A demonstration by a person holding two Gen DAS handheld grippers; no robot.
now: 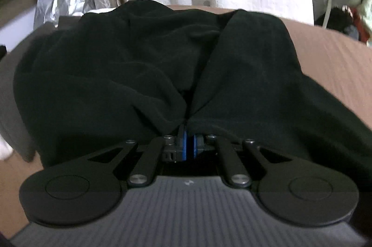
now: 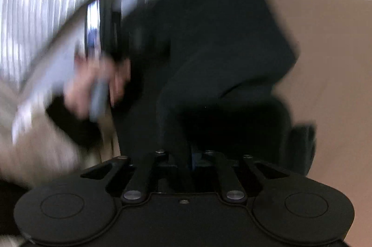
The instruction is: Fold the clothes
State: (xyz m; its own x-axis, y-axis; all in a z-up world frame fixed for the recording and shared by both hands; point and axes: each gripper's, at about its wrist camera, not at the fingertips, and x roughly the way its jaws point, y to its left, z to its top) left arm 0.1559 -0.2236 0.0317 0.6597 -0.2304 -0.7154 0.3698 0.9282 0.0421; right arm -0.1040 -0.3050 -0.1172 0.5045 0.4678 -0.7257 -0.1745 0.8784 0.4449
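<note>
Both tools (image 1: 189, 142) (image 2: 189, 158) pinch the black garment (image 1: 139, 72); right view blurred.

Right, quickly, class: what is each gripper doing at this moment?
Left gripper: closed on the black garment.
Right gripper: closed on the same black garment, though this view is blurred.

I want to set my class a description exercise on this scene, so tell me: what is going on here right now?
A person is folding a black garment on a brown surface, with a two-finger gripper in each hand. The left gripper is shut on a pinch of the fabric near its edge. The right gripper also appears closed on the cloth, though that view is badly blurred. The person's left hand shows there, holding the other gripper. The garment is bunched and wrinkled, not yet neatly folded.
</note>
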